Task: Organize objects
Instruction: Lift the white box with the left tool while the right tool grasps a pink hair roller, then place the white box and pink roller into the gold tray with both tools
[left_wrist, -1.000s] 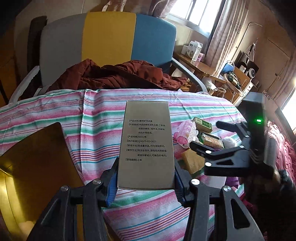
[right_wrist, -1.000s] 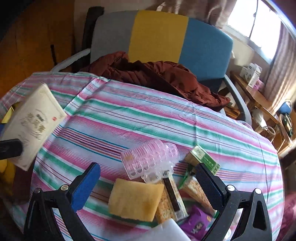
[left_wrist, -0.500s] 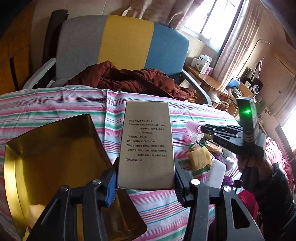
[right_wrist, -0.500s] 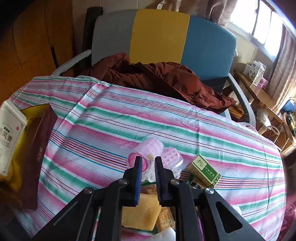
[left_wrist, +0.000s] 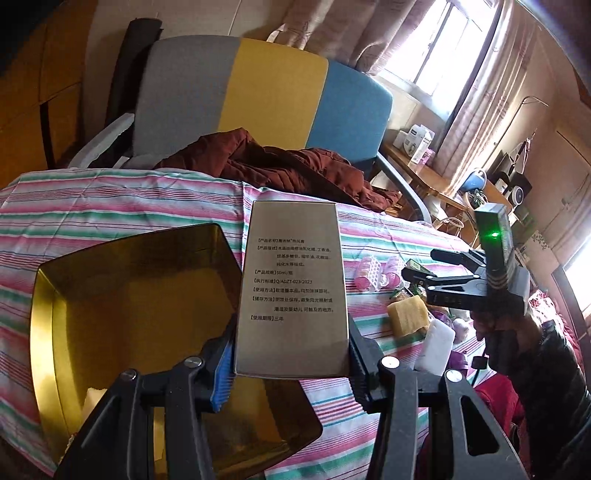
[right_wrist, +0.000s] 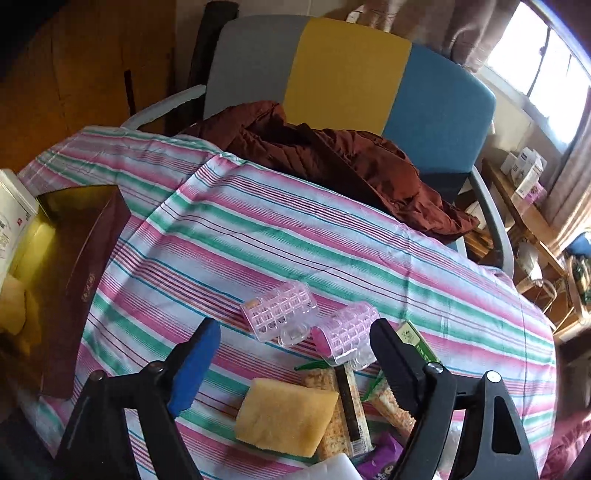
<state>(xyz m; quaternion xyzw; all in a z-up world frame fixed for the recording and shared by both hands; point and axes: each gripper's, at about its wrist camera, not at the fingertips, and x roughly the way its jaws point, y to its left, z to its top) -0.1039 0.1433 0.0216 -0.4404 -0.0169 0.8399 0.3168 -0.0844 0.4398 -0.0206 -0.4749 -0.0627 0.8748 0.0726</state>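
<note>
Gold-lined tin (left_wrist: 122, 317), largest item on the striped desk (right_wrist: 280, 236), sits open at the left. Grey printed carton (left_wrist: 291, 288) (upright, text side toward the camera) is clamped low on both flanks by the left gripper (left_wrist: 291, 365), poised at the tin's right edge. It looks light and stiff; thin card would likely dent under hard squeeze, so its lower side walls suit the hold. Yellow sponge (right_wrist: 286, 417) appears soft and compressible; grip across its short sides. Pink curlers (right_wrist: 279, 314), hollow ribbed plastic, may roll. Right gripper (right_wrist: 295, 354) hangs above them, jaws spread wide and empty.
</note>
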